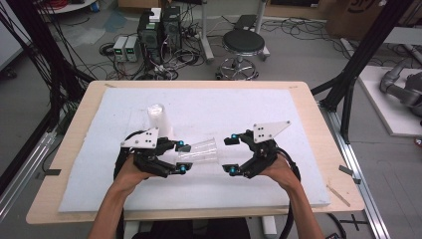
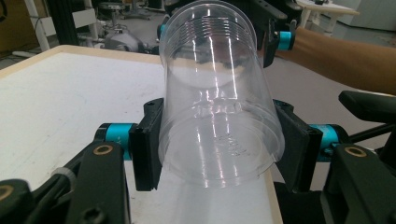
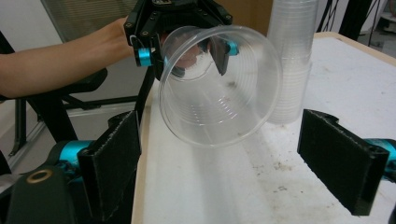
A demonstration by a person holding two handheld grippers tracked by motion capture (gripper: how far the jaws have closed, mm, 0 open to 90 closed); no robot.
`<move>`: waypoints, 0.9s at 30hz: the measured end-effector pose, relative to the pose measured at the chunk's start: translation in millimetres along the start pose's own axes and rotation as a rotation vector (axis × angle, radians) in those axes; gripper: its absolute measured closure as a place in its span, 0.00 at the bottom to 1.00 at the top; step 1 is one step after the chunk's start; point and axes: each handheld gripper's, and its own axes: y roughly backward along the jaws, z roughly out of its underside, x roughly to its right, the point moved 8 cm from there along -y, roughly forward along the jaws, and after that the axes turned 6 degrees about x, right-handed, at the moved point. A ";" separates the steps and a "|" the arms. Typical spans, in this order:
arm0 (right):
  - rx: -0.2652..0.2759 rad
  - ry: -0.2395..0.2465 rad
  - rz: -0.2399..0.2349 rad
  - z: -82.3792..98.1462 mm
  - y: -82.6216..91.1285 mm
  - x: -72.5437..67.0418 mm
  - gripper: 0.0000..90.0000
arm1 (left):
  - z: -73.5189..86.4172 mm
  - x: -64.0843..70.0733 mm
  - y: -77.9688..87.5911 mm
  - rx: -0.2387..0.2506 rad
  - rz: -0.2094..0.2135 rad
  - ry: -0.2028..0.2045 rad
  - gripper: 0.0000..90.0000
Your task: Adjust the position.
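Clear plastic cup on its side, base clamped between left gripper fingers, mouth toward right gripper's wide-apart fingers.

Clear plastic cup, ribbed rings near its rim; stack of cups same clear plastic, milky where layered. Left gripper and right gripper: black bodies and pads, cyan collars at the jaws, grey drilled top plates. White foam mat on a pale wood table.
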 end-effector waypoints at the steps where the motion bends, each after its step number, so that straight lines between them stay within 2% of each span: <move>1: 0.001 -0.003 -0.003 1.1 -0.7 -0.3 0.15 | -0.2 0.2 -0.1 0.002 0.003 -0.003 0.46; 12: 0.029 -0.017 -0.041 7.0 -12.0 -3.5 0.15 | -7.3 5.3 -9.8 0.023 0.031 -0.018 0.46; 20: 0.051 -0.028 -0.066 5.3 -18.1 -6.5 0.15 | -8.9 7.5 -14.9 0.022 0.042 -0.019 0.46; 27: 0.062 -0.017 -0.075 3.3 -22.4 -7.4 0.15 | -10.3 8.9 -18.5 0.014 0.052 -0.024 0.46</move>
